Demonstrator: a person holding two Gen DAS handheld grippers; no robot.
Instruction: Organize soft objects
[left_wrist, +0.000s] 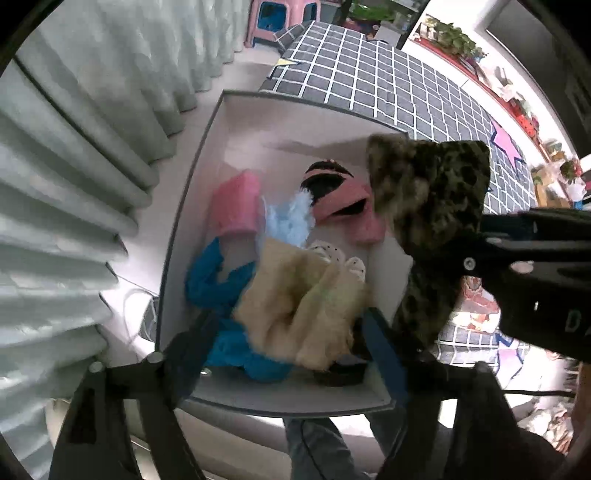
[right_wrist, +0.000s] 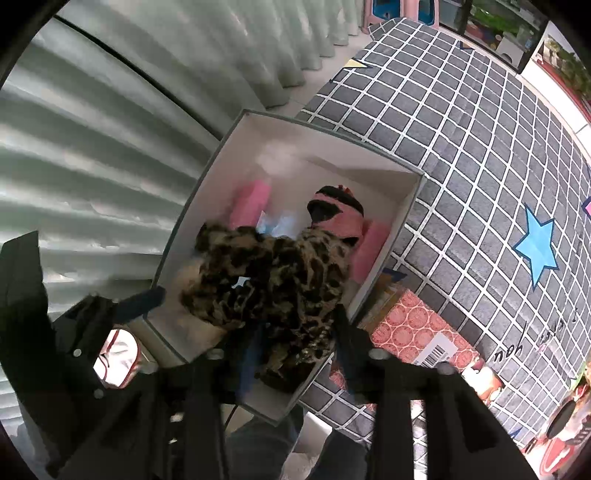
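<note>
One white box (left_wrist: 192, 206), two grippers, one leopard-print cloth (right_wrist: 273, 280), one beige cloth (left_wrist: 303, 306).

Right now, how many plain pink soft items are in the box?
2 visible. One pink item lies at the far left of the white box; another sits at the right wall, under the pink-and-black striped piece. Others may be hidden under the pile.

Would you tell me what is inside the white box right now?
The white box holds pink, light blue, blue and beige soft items. The leopard-print piece covers whatever lies beneath.
</note>
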